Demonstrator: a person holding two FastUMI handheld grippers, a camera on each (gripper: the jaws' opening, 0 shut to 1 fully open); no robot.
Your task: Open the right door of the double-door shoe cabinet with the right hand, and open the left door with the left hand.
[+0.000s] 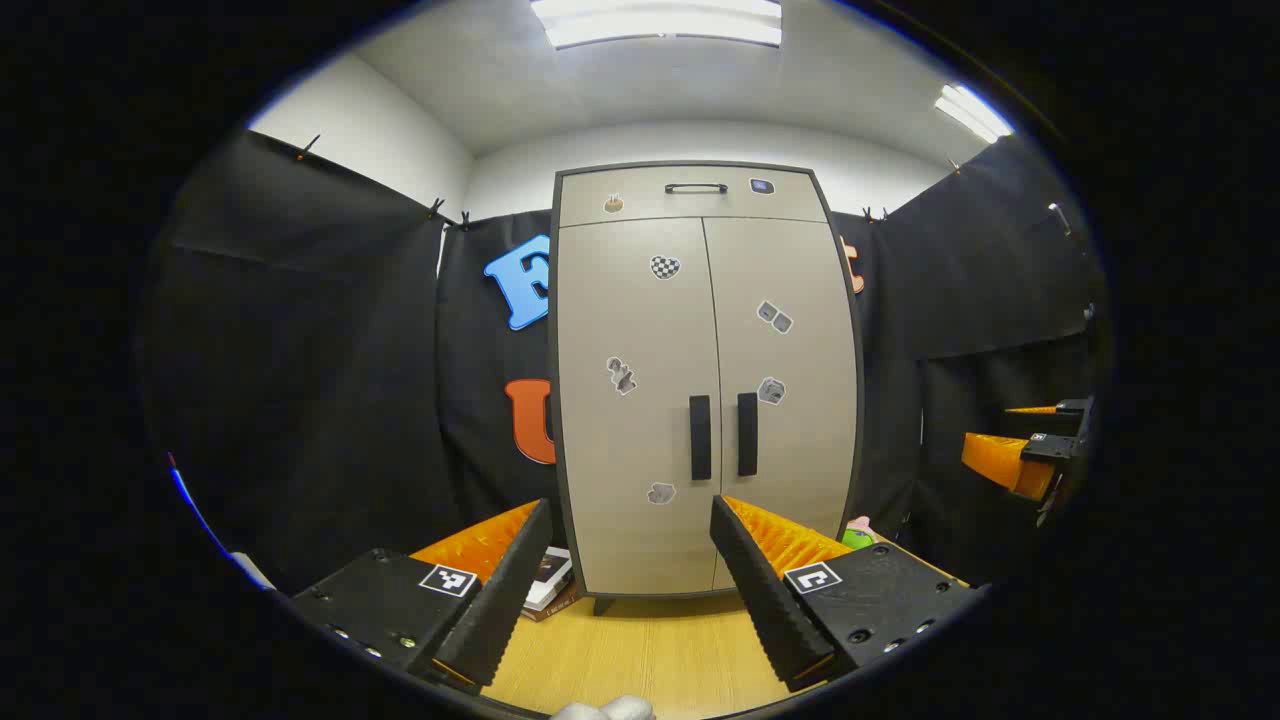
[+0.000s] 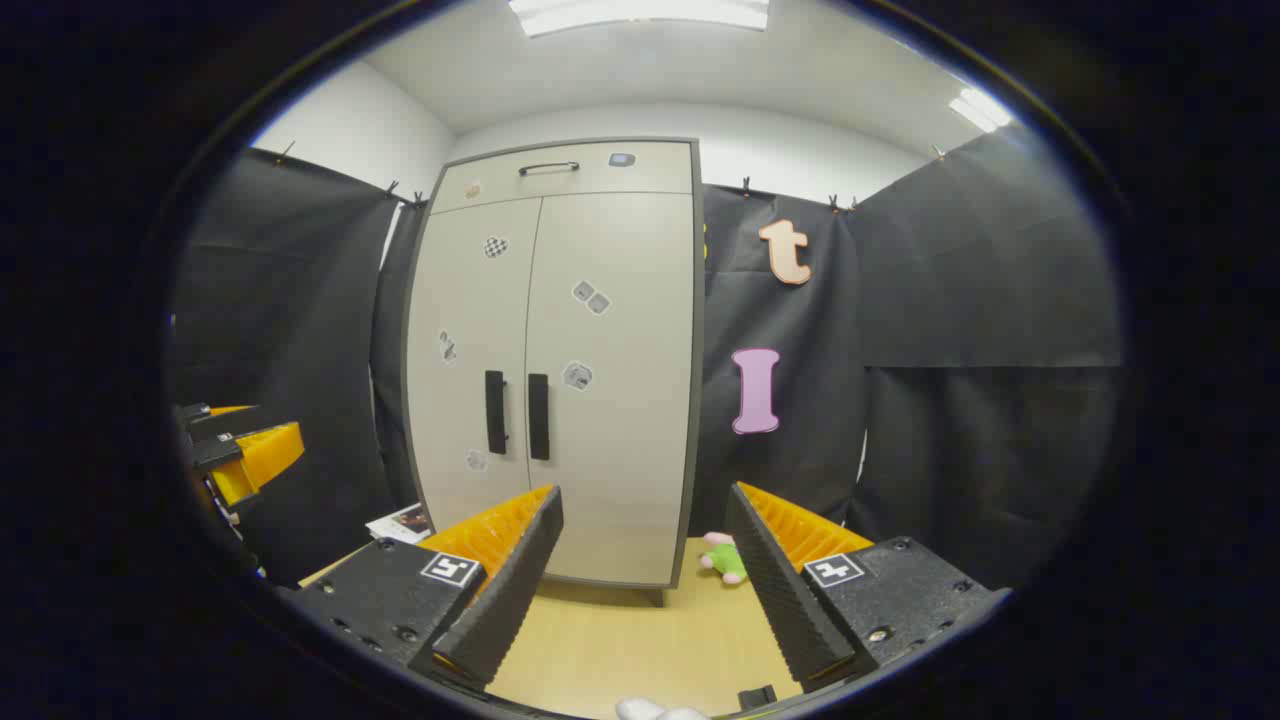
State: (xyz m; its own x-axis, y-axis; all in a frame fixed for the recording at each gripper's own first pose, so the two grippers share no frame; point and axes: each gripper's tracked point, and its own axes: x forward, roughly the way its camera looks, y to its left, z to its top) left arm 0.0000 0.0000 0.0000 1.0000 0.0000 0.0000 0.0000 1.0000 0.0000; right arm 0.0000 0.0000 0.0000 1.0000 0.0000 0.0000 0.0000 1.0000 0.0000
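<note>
Beside shut shoe cabinet (image 2: 555, 360), green toy (image 2: 727, 560), booklet (image 1: 552, 578)

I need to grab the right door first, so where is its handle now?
In the right gripper view, the right door's handle stands upright left of centre, beside the left door's handle, by the middle seam.

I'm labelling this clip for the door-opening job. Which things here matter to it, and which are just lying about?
Belong to the job:
shoe cabinet, both doors shut
right door handle
left door handle
right gripper, open
left gripper, open

Just lying about:
green soft toy on the floor right of the cabinet
books at the cabinet's left foot
top drawer handle
</note>
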